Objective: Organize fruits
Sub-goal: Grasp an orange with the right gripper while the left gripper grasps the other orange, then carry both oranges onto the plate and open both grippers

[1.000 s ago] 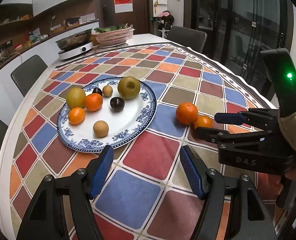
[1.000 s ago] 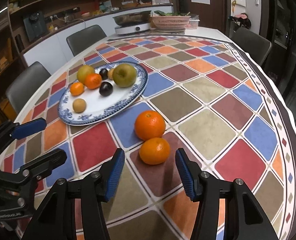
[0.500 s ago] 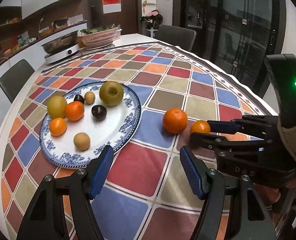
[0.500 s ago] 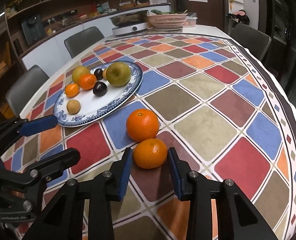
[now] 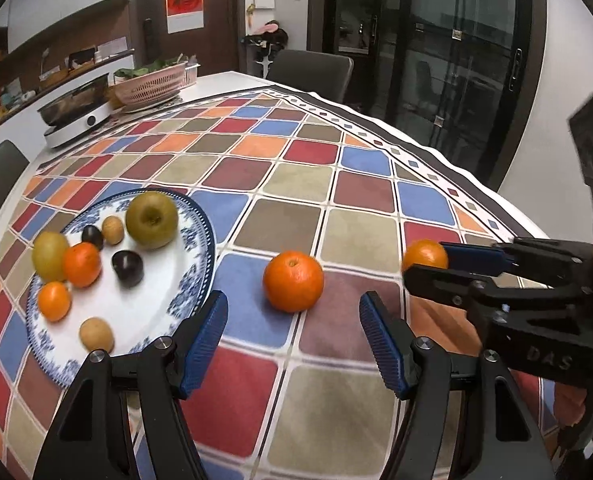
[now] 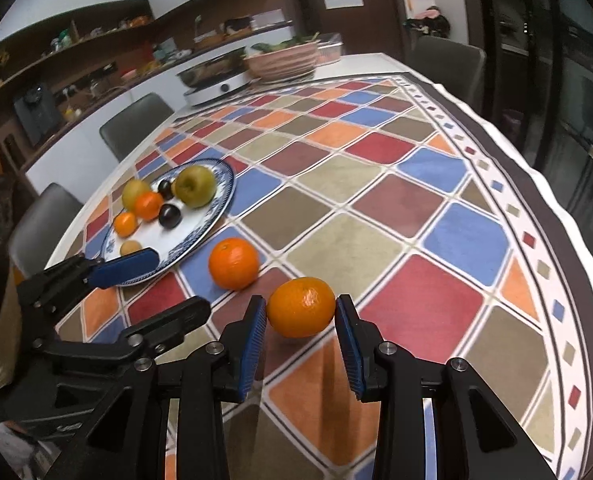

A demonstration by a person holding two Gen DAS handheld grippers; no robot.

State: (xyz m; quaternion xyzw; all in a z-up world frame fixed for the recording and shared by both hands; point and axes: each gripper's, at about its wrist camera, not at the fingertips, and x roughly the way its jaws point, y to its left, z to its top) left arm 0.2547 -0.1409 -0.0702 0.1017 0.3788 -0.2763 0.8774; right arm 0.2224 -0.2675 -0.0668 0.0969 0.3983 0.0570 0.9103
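My right gripper (image 6: 300, 320) is shut on a small orange (image 6: 300, 307) and holds it just above the checked tablecloth; the same orange (image 5: 424, 255) shows between its fingers in the left wrist view. A larger orange (image 5: 293, 281) lies on the cloth, ahead of my open, empty left gripper (image 5: 292, 332); it also shows in the right wrist view (image 6: 233, 263). A blue-and-white plate (image 5: 200, 240) at the left holds a green pear, oranges, dark plums and small brown fruits. The plate (image 6: 220, 212) also shows in the right wrist view.
An electric hotpot (image 5: 74, 114) and a pink basket (image 5: 152, 86) stand at the table's far end. Grey chairs (image 6: 134, 128) ring the table. The table's right edge (image 6: 568, 216) curves close by. Glass doors (image 5: 436, 40) stand behind.
My right gripper closed on the small orange and lifted it slightly. My left gripper moved right, from facing the plate to facing the larger orange.
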